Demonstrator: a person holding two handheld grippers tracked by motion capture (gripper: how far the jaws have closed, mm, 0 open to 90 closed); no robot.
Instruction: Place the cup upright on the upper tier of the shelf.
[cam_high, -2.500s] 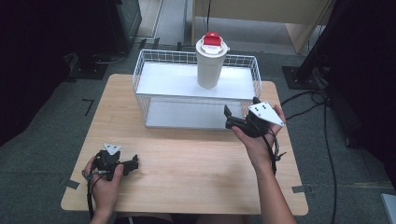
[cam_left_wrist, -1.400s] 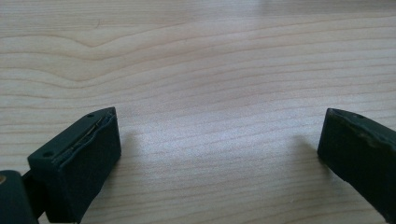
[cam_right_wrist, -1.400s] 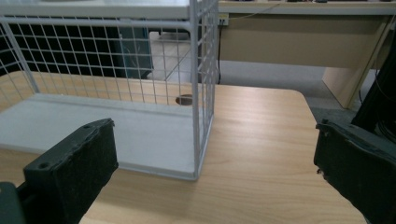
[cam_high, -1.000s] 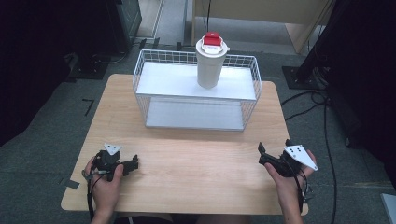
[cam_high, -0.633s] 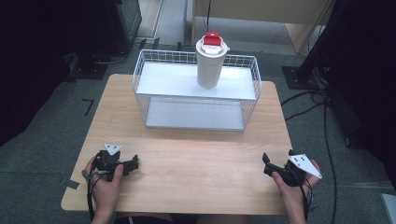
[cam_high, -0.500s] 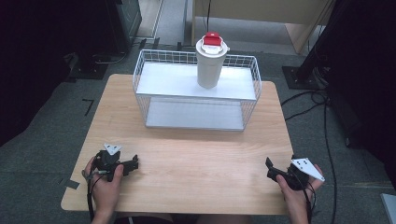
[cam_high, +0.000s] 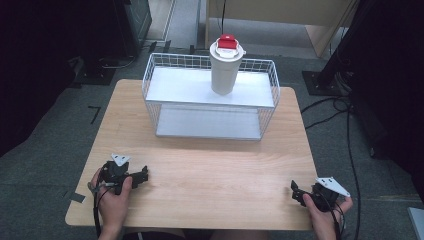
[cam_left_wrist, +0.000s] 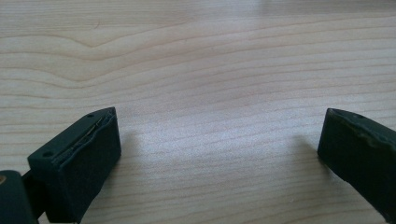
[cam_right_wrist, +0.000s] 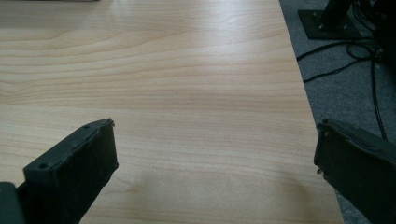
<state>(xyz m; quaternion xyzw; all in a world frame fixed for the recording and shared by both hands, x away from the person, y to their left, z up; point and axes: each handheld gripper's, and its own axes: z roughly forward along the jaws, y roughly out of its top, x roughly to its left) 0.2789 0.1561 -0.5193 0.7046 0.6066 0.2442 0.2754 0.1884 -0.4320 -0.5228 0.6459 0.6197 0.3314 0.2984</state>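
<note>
The table (cam_high: 210, 165) was pale wood, smooth with a matt grain. The basket (cam_high: 150, 75) was white-coated wire. The tumbler (cam_high: 224, 70) looked like smooth white plastic, red-capped.

no legible text, label, brand, number or sign in any view. checked the white lidded cup (cam_high: 226, 67) with its red cap, standing on the upper shelf of the white wire rack (cam_high: 210, 95) at the far edge of the table (cam_high: 210, 165): its surface reads blank. the wood grain seen in both gripper views carries no markings. dark tape marks on the floor off the table's left edge form no readable characters.
</note>
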